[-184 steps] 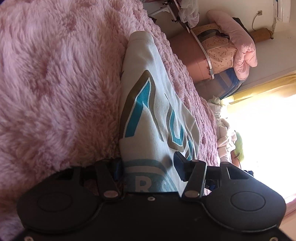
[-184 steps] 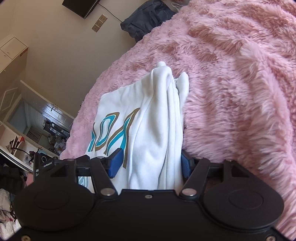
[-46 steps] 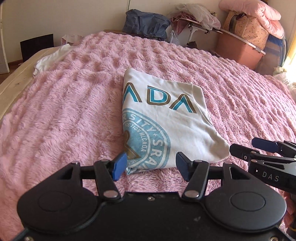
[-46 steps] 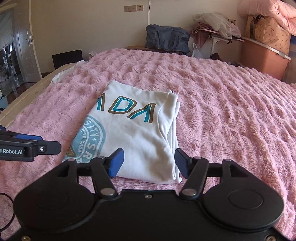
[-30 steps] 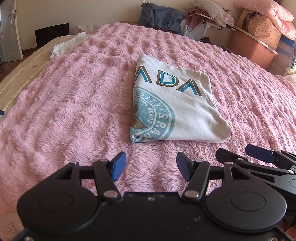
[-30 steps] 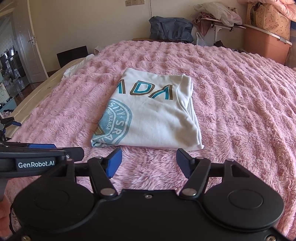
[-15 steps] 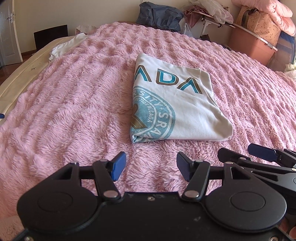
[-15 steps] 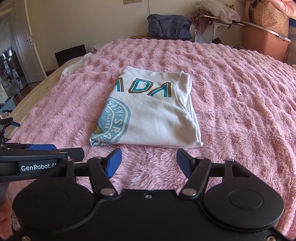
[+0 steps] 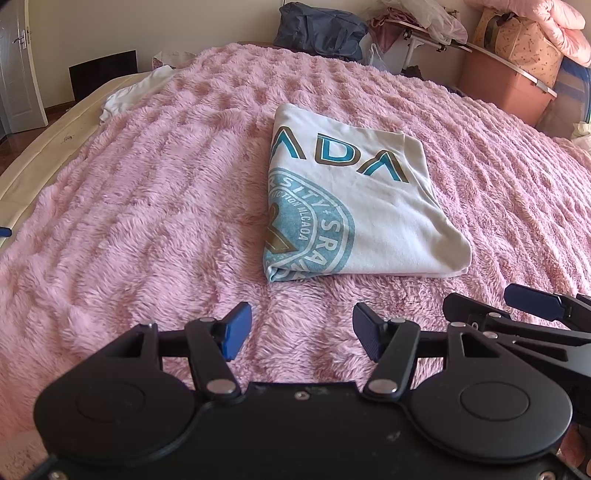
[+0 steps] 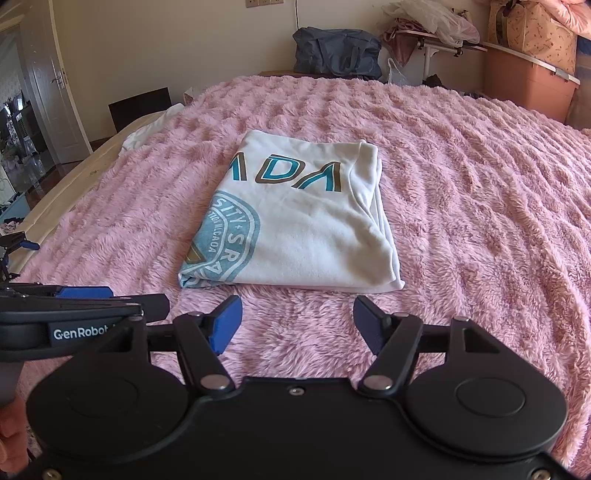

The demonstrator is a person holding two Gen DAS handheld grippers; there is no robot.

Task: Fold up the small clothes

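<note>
A white T-shirt (image 9: 373, 218) with teal and brown print lies folded into a flat rectangle on the pink fluffy blanket (image 9: 155, 206); it also shows in the right wrist view (image 10: 310, 236). My left gripper (image 9: 301, 330) is open and empty, held above the blanket just short of the shirt's near edge. My right gripper (image 10: 295, 323) is open and empty, likewise short of the shirt's near edge. The two grippers are side by side; each shows at the edge of the other's view.
A white cloth (image 9: 133, 92) lies at the bed's far left edge. A dark bag (image 10: 336, 51), a rack with clothes (image 10: 432, 29) and a pink storage box (image 10: 528, 88) stand behind the bed. A door (image 10: 59, 92) is at the left.
Six seconds ago both grippers were closed on the shirt. They have let go and pulled back from it. In the last second they have hardly moved.
</note>
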